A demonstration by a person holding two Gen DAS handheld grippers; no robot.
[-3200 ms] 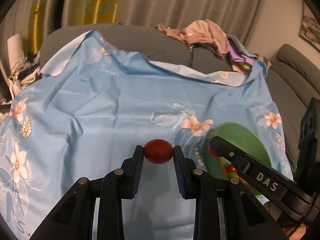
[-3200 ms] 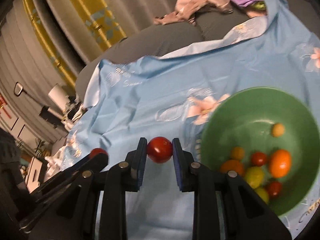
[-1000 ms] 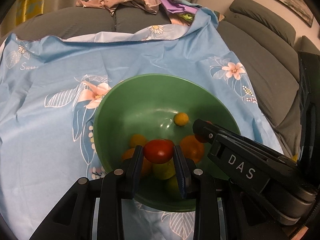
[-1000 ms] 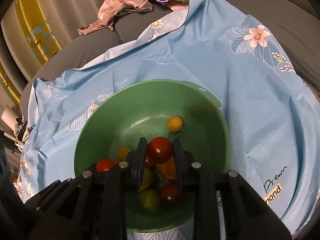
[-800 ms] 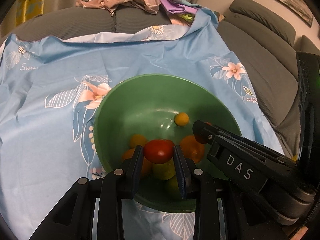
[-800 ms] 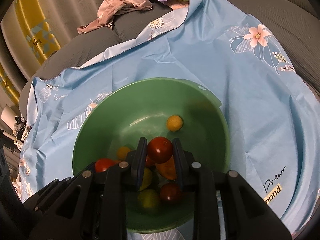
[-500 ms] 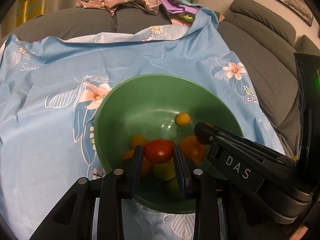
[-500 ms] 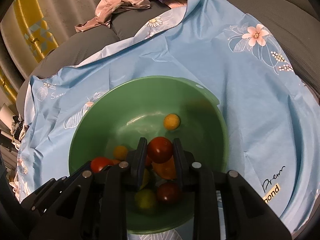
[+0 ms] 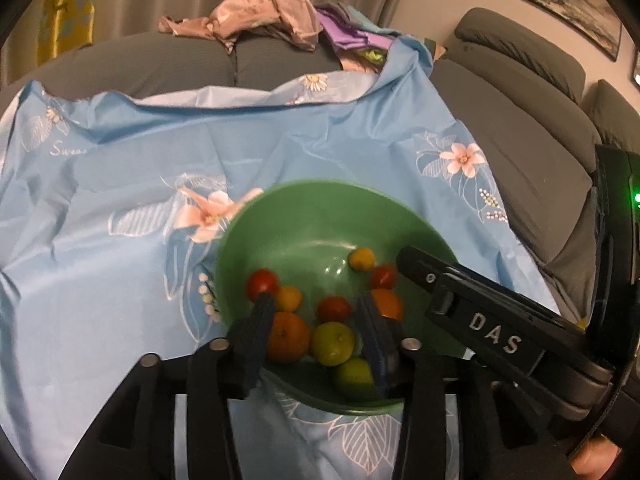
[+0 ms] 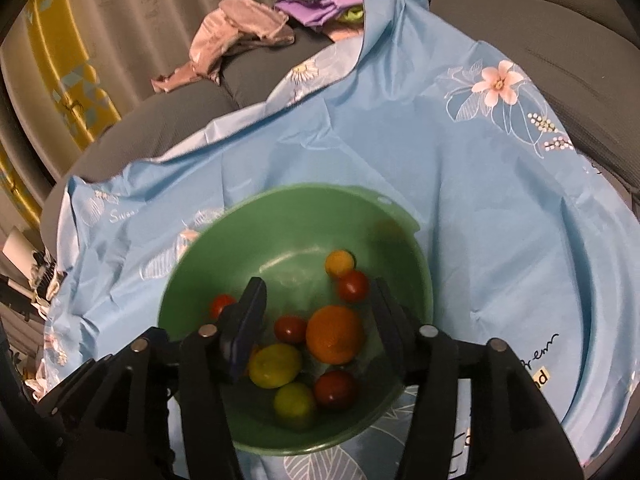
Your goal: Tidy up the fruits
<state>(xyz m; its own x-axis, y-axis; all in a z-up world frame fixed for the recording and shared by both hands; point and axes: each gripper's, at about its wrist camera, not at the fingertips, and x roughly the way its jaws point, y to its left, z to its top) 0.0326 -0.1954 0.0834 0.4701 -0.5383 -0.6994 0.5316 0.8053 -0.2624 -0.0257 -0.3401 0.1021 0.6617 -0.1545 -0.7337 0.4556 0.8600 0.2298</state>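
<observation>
Both my left gripper (image 9: 316, 320) and right gripper (image 10: 320, 312) hang over the green bowl (image 10: 280, 200), jaws opening with nothing pinched between them. The tomatoes and citrus lie inside it. Dipping lower, my fingers could tip the bowl on the soft blue cloth (image 10: 500, 208).

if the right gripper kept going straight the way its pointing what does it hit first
Probably the fruit piled in the green bowl. The right gripper, jaws opening and empty, aims down at the big orange fruit and a small red tomato beside it; depth is unclear.
</observation>
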